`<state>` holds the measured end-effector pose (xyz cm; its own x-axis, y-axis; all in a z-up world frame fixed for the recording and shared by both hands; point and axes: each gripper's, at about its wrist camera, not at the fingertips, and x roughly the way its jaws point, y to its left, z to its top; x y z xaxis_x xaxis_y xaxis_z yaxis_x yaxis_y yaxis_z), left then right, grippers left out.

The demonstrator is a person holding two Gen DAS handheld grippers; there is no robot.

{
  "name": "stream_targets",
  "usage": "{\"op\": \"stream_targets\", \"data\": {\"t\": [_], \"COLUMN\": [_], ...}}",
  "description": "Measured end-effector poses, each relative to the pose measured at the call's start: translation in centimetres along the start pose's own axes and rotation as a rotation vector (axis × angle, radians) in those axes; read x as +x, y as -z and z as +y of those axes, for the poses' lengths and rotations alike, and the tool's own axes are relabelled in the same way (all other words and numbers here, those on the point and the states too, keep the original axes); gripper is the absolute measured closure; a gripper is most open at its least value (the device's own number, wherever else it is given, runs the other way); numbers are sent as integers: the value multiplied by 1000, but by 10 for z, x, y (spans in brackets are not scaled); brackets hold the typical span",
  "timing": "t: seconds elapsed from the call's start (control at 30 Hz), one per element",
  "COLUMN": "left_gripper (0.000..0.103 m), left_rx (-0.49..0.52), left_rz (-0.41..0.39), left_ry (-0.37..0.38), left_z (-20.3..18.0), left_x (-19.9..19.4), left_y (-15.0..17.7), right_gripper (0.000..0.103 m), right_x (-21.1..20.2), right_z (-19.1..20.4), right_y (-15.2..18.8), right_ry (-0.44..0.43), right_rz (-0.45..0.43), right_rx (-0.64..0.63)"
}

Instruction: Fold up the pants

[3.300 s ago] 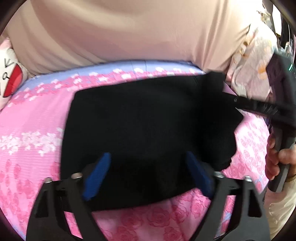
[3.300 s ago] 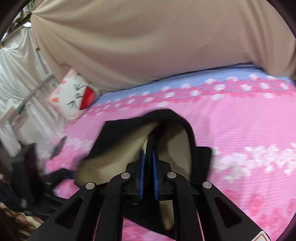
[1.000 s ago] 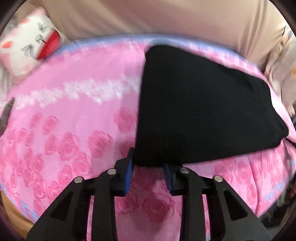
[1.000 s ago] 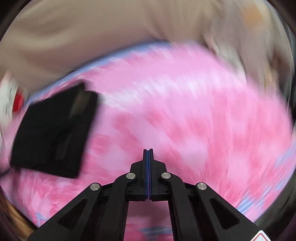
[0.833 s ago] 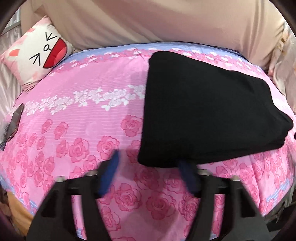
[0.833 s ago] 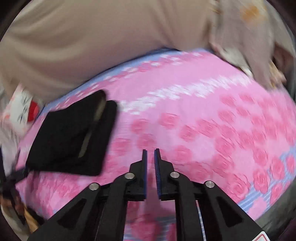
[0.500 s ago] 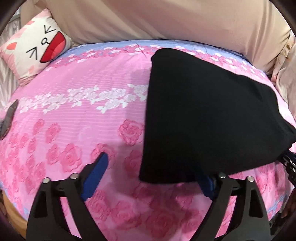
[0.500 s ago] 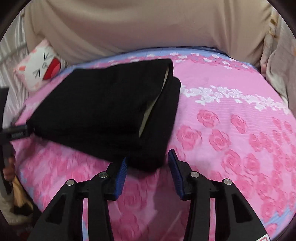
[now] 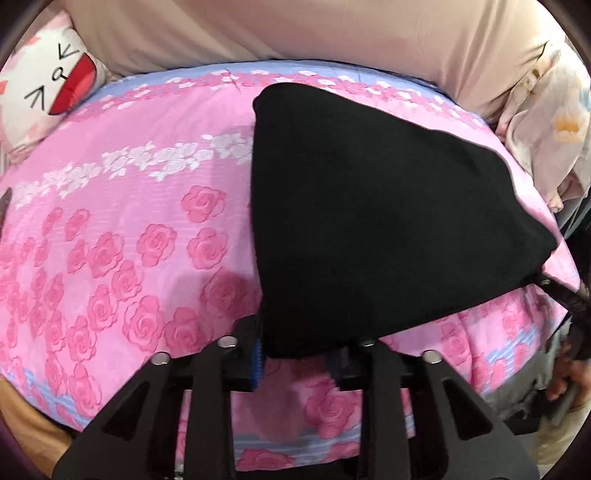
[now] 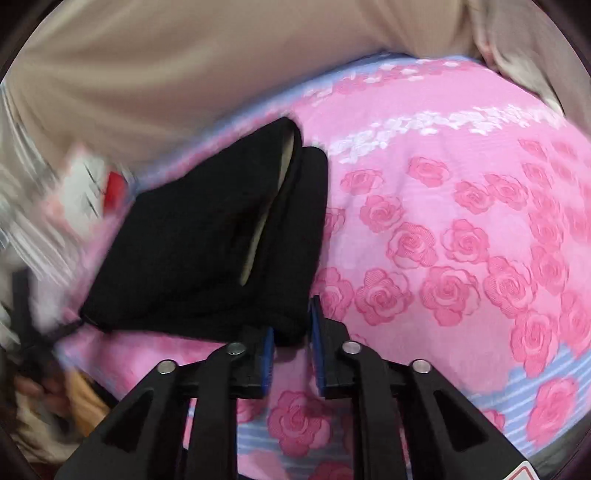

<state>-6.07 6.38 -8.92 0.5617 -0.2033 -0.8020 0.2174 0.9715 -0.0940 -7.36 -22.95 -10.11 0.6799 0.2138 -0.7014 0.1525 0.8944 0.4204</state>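
**Both grippers at the near corners of the folded black pants**

The black, soft-fabric pants lie folded into a compact, thick bundle on the bed, toward its far side in our left wrist view. In our right wrist view the same bundle sits left of centre, and along its right edge we see stacked layers with a pale beige lining showing in the gap between them. We judge the folding largely done, and that the two near corners are being taken so the bundle can be lifted, shifted or folded once more.

Our left gripper is at the bundle's near left corner. Its jaws stand moderately apart with the corner of cloth between them, and the cloth hides part of the right finger. We cannot tell whether the pads are pressing the fabric yet.

Our right gripper is at the near right corner. Its blue-padded jaws are narrowly apart, with the corner's tip dipping between them; the view is blurred, so we cannot say whether they grip.

Beneath lies the pink rose-patterned bedsheet. A white cartoon-face pillow with a red mouth rests at the far left, and a beige cloth backdrop hangs beyond the bed.
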Motion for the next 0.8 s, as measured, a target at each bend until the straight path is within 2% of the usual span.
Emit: {"op": "stream_targets", "data": {"t": [0.1,0.13,0.2,0.27,0.3,0.37,0.4,0.43,0.47,0.5,0.53,0.6,0.63,0.67,0.7,0.8], "left_gripper": [61,51,39,23,21,12,12,12,12,12,12,12,10,10,10,6], "left_rx": [18,29,37,23,20,14,11,16,22,16,12,10,16,10,-7,13], "left_rz": [-52,-82,-134,-230,-266,-327,-355,-353,-333,-291,-238,-149,-110,-89,-77,-114], "left_ry": [-6,-21,-36,-1,4,0,-9,-26,-46,-74,-94,-154,-199,-196,-178,-203], "left_z": [4,3,2,1,-1,-8,-12,-16,-19,-21,-22,-19,-18,-16,-14,-15], "left_x": [-35,-49,-68,-89,-95,-103,-98,-89,-76,-53,-28,13,32,43,47,43], "left_y": [-5,-8,-18,-33,-41,-55,-65,-73,-81,-89,-95,-100,-100,-98,-96,-95], "right_gripper": [80,79,77,77,77,77,77,78,78,78,82,89,90,90,90,82], "right_x": [-31,-39,-56,-68,-70,-58,-39,-26,1,21,46,95,100,95,83,54], "right_z": [25,36,59,83,94,108,118,119,121,117,110,70,58,46,48,72], "right_y": [-11,-16,-32,-47,-56,-72,-80,-83,-89,-95,-100,-111,-112,-112,-110,-100], "right_ry": [27,28,-53,-96,-117,-139,-132,-119,-70,-35,24,192,189,126,106,54], "right_rz": [-83,-119,-184,-264,-290,-284,-248,-225,-179,-143,-101,-22,-4,-10,-33,-103], "right_rx": [-82,-115,-161,-214,-235,-252,-281,-295,-318,-334,-353,-278,-239,-178,-167,-223]}}
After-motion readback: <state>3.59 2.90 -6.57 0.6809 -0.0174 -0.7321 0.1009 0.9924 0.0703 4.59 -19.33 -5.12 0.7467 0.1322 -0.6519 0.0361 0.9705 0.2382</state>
